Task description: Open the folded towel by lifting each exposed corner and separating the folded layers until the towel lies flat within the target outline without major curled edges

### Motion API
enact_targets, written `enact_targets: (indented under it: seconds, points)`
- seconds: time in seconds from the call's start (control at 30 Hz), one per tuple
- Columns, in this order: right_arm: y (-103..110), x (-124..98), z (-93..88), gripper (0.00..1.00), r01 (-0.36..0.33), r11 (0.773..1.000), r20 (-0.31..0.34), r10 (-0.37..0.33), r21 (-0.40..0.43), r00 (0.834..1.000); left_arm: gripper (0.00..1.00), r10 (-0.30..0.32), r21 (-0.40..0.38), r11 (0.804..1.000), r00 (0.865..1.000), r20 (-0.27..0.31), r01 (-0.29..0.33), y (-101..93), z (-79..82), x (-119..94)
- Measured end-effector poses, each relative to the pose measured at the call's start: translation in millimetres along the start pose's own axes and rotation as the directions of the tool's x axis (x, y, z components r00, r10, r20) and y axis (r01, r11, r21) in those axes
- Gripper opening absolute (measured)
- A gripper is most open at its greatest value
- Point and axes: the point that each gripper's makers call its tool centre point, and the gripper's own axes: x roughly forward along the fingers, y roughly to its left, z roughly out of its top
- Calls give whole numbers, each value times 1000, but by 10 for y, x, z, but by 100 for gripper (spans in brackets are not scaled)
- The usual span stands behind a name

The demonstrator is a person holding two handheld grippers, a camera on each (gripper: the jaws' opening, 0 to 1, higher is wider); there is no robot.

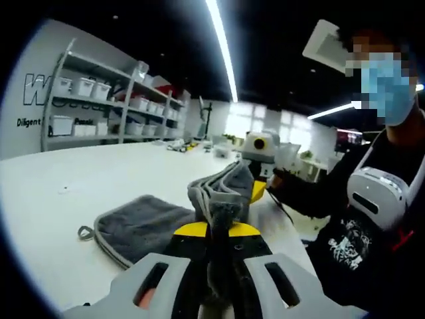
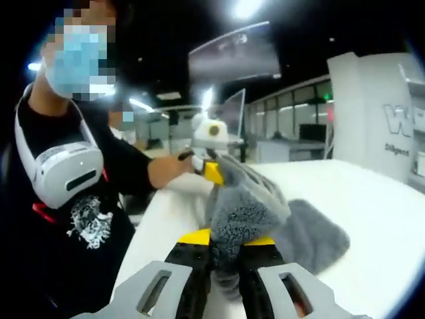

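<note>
A grey towel point(image 1: 143, 222) lies partly on the white table point(image 1: 60, 193), and one end is lifted off it into a bunched ridge. In the left gripper view my left gripper point(image 1: 218, 231) is shut on the near end of that ridge. My right gripper point(image 1: 257, 187), held by a hand, grips the far end. A small hanging loop point(image 1: 85, 232) sticks out at the towel's left edge. In the right gripper view my right gripper point(image 2: 226, 239) is shut on the fluffy towel point(image 2: 242, 212), and my left gripper point(image 2: 214, 171) pinches it farther off. The rest of the cloth drapes onto the table point(image 2: 372, 219).
The person point(image 1: 372, 219) in a black shirt stands at the table's edge, close to both grippers. Metal shelves point(image 1: 99, 100) with white bins line the wall beyond the table. A white pillar point(image 2: 378, 113) stands behind the table in the right gripper view.
</note>
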Motion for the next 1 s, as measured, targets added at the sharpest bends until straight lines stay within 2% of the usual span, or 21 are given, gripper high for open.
enact_targets:
  seconds: [0.2, 0.53, 0.77, 1.0]
  points:
    - [87, -26, -55, 8, 17, 1000, 1, -17, -24, 1000, 5, -1, -8, 1000, 1000, 12, 1, -102, -46, -10]
    - [251, -57, -157, 8, 22, 999, -20, -23, -49, 1000, 6, -10, 10, 1000, 1000, -2, 10, -301, -149, -36]
    - [381, -65, -263, 8, 13, 997, -49, -17, -77, 999, 6, -22, 19, 1000, 1000, -9, 22, -427, -276, -72]
    - [496, -76, -334, 8, 10, 997, -41, -13, -78, 999, 6, -21, 5, 1000, 1000, -20, 21, -510, -364, -121]
